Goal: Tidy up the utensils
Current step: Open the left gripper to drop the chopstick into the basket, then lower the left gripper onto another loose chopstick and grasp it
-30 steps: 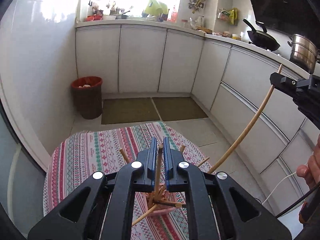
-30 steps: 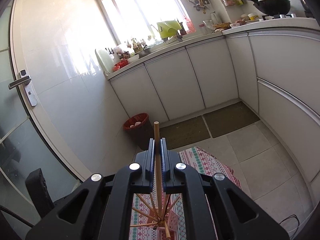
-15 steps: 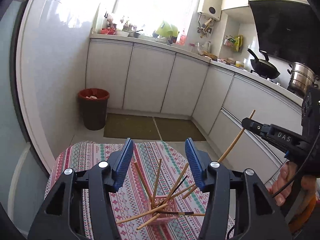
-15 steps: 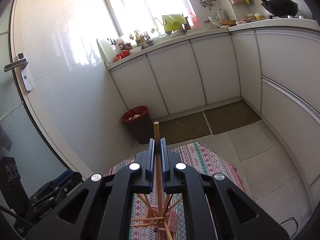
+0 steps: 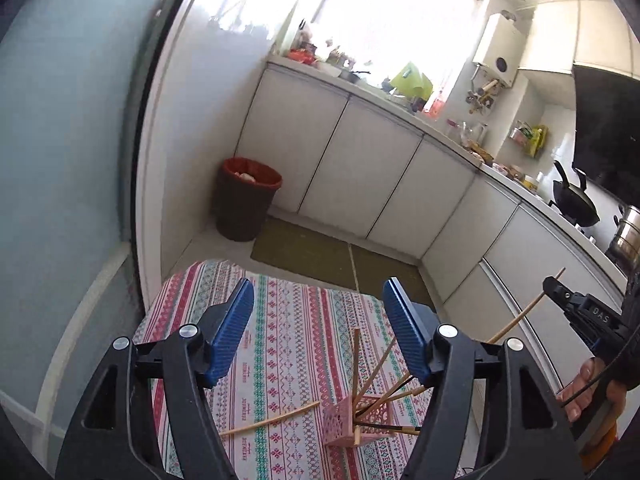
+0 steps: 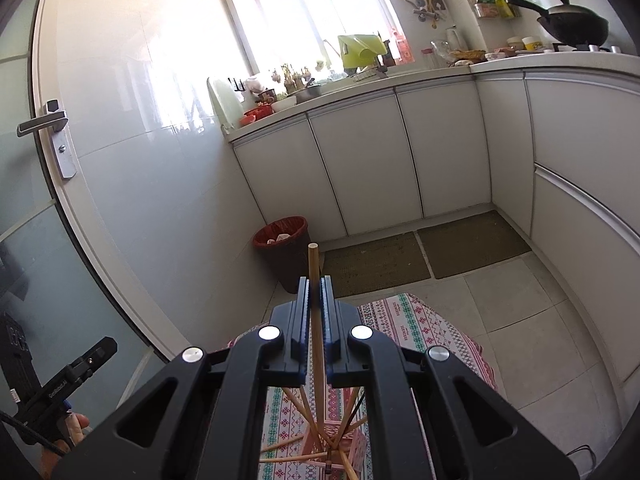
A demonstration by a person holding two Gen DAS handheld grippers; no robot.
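Two grippers are in play, the left gripper (image 5: 318, 330) and the right gripper (image 6: 315, 320). One pink holder (image 5: 356, 420) sits near on the one patterned tablecloth (image 5: 288, 320), with several chopsticks (image 5: 374, 376) crossing in it, too tangled to count, plus one loose chopstick (image 5: 270, 419) lying left of it and one held chopstick (image 6: 315, 320). Far off stand one red bin (image 5: 246, 198), two floor mats (image 6: 424, 254) and one black wok (image 6: 572, 24).

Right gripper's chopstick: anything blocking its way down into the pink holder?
No separate obstacle. The right gripper holds its chopstick above the pink holder, but chopsticks already splayed across its opening crowd the way in.
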